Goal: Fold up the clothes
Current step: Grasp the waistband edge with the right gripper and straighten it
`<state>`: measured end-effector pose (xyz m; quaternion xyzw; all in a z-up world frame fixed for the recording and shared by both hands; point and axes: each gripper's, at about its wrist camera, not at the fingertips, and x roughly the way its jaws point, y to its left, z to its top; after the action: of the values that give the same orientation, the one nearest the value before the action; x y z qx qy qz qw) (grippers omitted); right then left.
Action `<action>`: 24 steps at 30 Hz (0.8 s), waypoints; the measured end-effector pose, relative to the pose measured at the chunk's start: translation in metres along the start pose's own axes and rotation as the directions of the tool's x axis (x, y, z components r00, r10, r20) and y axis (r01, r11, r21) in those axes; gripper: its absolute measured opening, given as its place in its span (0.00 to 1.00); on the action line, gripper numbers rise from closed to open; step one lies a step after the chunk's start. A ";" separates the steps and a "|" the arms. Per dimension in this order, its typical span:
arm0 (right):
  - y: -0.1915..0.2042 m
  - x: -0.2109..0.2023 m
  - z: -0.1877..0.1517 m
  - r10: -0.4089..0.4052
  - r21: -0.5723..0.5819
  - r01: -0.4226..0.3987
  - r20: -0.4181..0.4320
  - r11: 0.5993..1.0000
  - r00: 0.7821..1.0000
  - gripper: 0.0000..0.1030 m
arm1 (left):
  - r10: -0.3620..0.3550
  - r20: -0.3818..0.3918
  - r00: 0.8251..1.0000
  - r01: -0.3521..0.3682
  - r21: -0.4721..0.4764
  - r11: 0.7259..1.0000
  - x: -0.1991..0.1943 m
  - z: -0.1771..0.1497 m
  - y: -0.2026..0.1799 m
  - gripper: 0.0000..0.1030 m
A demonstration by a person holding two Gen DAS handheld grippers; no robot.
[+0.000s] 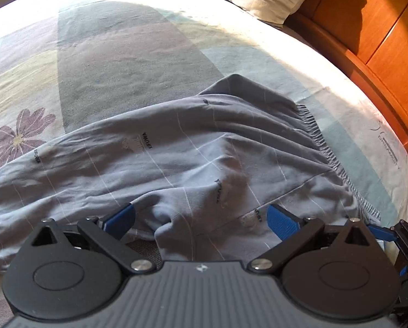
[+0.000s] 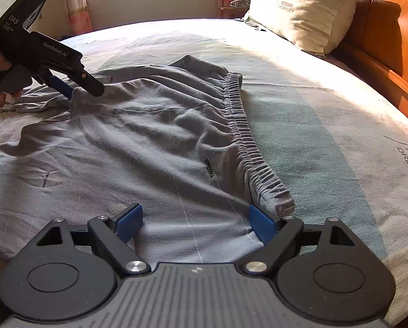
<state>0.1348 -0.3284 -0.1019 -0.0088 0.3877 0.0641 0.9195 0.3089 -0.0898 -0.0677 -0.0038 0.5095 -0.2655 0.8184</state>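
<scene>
Grey grid-lined cotton trousers with elastic waistband [image 2: 154, 136] spread flat and wrinkled on bed with pastel patchwork sheet [image 2: 327, 125]. Waistband toward orange wooden headboard [image 2: 390, 35]; legs run off left. Left gripper [image 1: 201, 218] at near edge of fabric, jaws spread wide, a raised fold between the blue pads, not pinched. Right gripper [image 2: 195, 222] jaws also wide apart, low over the waistband's near corner, nothing clamped. Cream pillow [image 2: 299, 8] at headboard.

- The trousers [image 2: 149, 142] ahead of both tools are showing grey with thin pale lines and small black lettering.
- The bedsheet [image 1: 116, 63] beyond is showing pastel blocks and a purple flower.
- The headboard [image 2: 390, 49] is glowing orange-brown at far right.
</scene>
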 end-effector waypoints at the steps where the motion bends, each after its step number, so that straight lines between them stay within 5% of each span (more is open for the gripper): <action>1: 0.000 0.000 0.000 0.001 0.001 -0.001 0.001 1.000 1.000 0.86 | -0.013 -0.007 1.000 0.013 0.008 1.000 -0.006 -0.005 -0.003 0.99; 8: 0.001 0.000 0.000 0.000 -0.002 0.000 -0.001 1.000 1.000 0.87 | -0.093 -0.056 0.994 0.095 0.035 0.995 -0.037 -0.045 -0.015 0.99; 16: 0.002 0.001 0.000 -0.005 -0.008 0.005 -0.004 1.000 1.000 0.87 | 0.062 0.032 0.998 -0.057 -0.152 0.987 -0.025 -0.045 0.032 0.99; 24: 0.003 0.001 0.000 -0.011 -0.016 0.011 -0.008 1.000 1.000 0.88 | 0.133 0.105 0.985 -0.137 0.027 0.990 -0.064 -0.098 -0.007 0.99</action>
<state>0.1351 -0.3253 -0.1027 -0.0186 0.3906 0.0619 0.9183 0.2017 -0.0417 -0.0595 0.0312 0.4610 -0.2176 0.8598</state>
